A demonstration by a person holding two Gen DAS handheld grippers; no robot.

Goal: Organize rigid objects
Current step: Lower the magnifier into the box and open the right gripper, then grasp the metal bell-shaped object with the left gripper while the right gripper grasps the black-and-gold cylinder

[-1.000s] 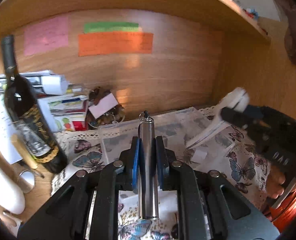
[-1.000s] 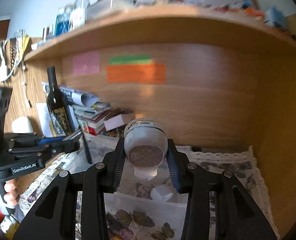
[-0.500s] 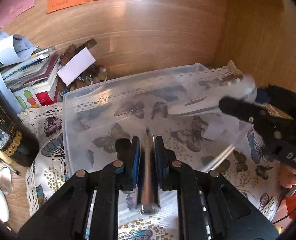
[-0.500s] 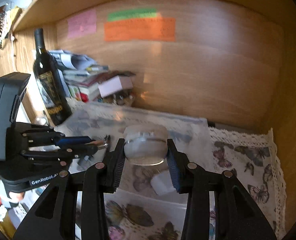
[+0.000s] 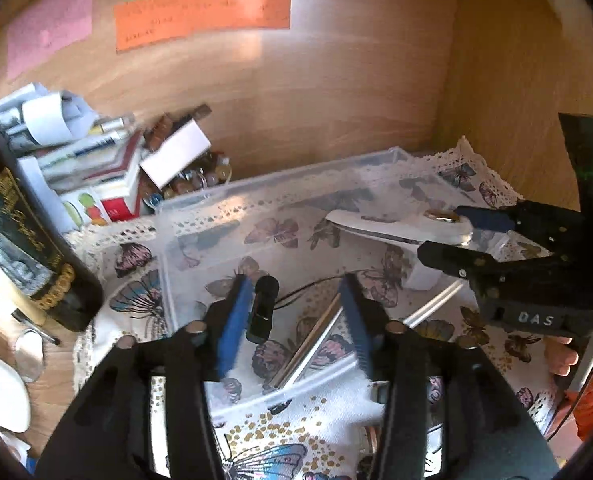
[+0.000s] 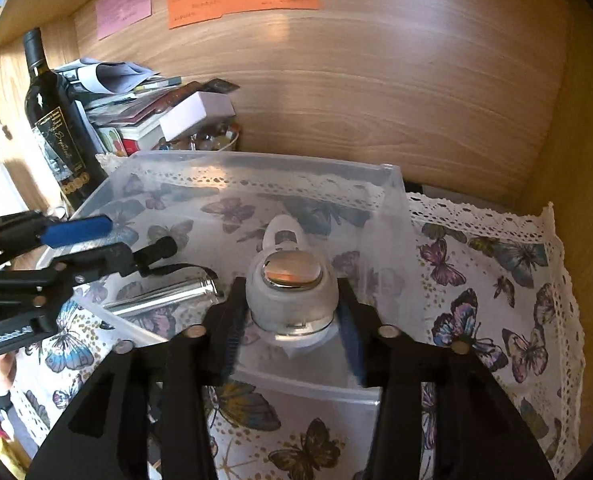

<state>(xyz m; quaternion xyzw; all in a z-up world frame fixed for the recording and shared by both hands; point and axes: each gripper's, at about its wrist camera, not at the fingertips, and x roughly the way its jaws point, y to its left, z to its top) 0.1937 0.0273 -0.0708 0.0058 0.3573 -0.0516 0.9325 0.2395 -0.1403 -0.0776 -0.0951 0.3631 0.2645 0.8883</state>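
Left wrist view, left gripper point(image 5: 294, 312): jaws stood spread wide, nothing between the blue pads.
Left wrist view, metal tube point(image 5: 310, 350): lay slanted on the floor of the clear plastic bin point(image 5: 184, 216), below and between the spread jaws, touching neither pad.
Left wrist view, black cap point(image 5: 262, 308): sat just beside the left pad, a thin cord trailing from it toward the tube.
Left wrist view, right gripper point(image 5: 462, 232): reached in from the right, jaws clamped on the round end of a white object point(image 5: 396, 226) over the bin's far right part.
Left wrist view, surroundings: a dark wine bottle point(image 5: 24, 248) stood left of the bin on the butterfly cloth point(image 5: 280, 436).
Right wrist view, right gripper point(image 6: 292, 320): jaws closed on the white object point(image 6: 290, 292), its shiny metal face up, held above the bin point(image 6: 256, 160) interior.
Right wrist view, metal tube point(image 6: 164, 296): lay on the bin floor, left of the right jaws and well apart from them.
Right wrist view, left gripper point(image 6: 116, 240): jaws parted, above the tube's left end.
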